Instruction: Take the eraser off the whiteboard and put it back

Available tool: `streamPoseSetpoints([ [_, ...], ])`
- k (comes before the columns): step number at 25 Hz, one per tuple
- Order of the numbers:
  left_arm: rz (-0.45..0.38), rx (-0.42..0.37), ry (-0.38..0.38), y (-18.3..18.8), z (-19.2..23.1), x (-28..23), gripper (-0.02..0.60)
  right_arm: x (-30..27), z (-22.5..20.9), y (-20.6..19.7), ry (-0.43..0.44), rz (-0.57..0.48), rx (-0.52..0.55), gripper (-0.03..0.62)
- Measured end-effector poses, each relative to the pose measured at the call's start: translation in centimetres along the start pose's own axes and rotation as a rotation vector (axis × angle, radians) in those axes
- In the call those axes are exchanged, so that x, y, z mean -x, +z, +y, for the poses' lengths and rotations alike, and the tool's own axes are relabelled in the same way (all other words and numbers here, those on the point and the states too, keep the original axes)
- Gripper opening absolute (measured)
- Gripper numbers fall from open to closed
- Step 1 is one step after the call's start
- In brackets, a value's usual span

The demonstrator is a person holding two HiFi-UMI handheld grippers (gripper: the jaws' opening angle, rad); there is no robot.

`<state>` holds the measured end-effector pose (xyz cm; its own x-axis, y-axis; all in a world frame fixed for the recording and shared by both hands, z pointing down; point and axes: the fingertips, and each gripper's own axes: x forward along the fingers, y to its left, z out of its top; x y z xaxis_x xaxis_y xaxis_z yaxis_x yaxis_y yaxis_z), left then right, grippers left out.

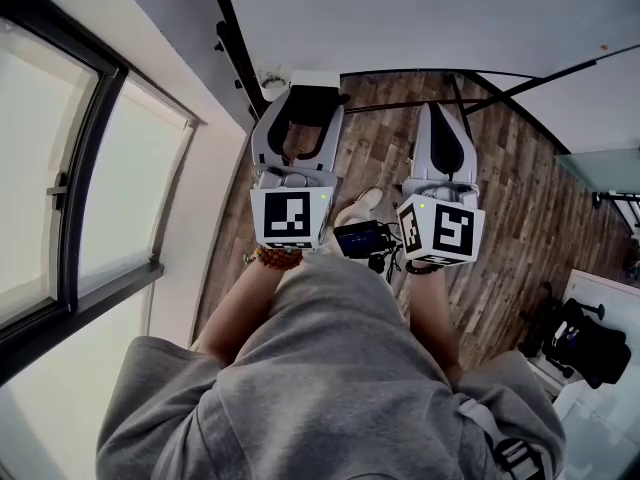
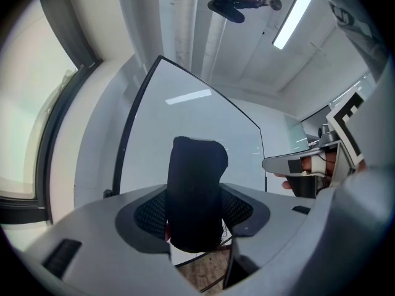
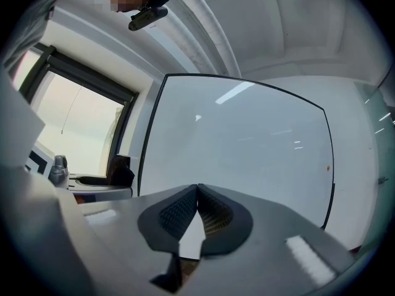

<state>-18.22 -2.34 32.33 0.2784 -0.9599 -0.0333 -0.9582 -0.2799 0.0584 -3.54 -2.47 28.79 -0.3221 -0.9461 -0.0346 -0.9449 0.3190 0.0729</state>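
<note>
Nearest the head camera: the operator's grey sweatshirt (image 1: 330,388), with both forearms reaching forward. There is a bead bracelet (image 1: 275,258) on the left wrist. Between the hands hangs a small black device (image 1: 360,238) with cables.

Left gripper (image 1: 302,110): its marker cube (image 1: 290,218) faces up. The fingers (image 2: 241,209) stand apart and are clamped on the eraser (image 2: 196,193), with one textured pad on each flank. The eraser is a dark, felt-like block standing upright, and its top rises well above the pads. It is the only thing carried, and it is off the whiteboard (image 2: 185,116). In the head view the eraser (image 1: 313,105) sits near the board's lower edge. I cannot tell whether it touches the board.

Right gripper (image 1: 440,118): its marker cube (image 1: 445,230) is tilted. In the right gripper view the fingers (image 3: 176,213) are pressed together at the tips with nothing between them. It is level with the left gripper and just beside it.

Below both grippers is a wood-plank floor (image 1: 510,198).

Beyond them the whiteboard (image 1: 420,18) has a black frame and a plain white face. It fills most of the right gripper view (image 3: 247,140). To the left is a dark-framed window (image 1: 60,168). At the far right is a black item (image 1: 590,343) that I cannot identify.
</note>
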Motion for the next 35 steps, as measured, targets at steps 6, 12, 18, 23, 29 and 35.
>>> streamPoseSetpoints([
  [6,-0.001,-0.015,0.064,-0.3,1.1,0.3,0.235,-1.7,1.4,-0.5,0.086,0.001,-0.001,0.014],
  [12,0.008,-0.035,0.148,-0.3,1.9,-0.1,0.235,-4.2,2.3,-1.0,0.193,-0.004,-0.005,0.014],
  [18,0.016,-0.04,0.256,-0.4,2.3,-1.7,0.235,-6.9,1.3,-1.4,0.305,-0.006,-0.017,0.014],
  [23,0.033,-0.051,0.324,-0.7,1.1,-4.0,0.235,-9.1,-1.6,-1.5,0.355,-0.01,-0.035,0.014],
  [29,0.024,-0.052,0.373,-0.7,-1.4,-7.3,0.235,-11.0,-5.4,-1.6,0.41,-0.018,-0.047,0.014],
  [35,0.005,-0.036,0.428,-1.3,-4.0,-9.7,0.236,-12.1,-8.9,-2.2,0.454,-0.026,-0.049,0.014],
])
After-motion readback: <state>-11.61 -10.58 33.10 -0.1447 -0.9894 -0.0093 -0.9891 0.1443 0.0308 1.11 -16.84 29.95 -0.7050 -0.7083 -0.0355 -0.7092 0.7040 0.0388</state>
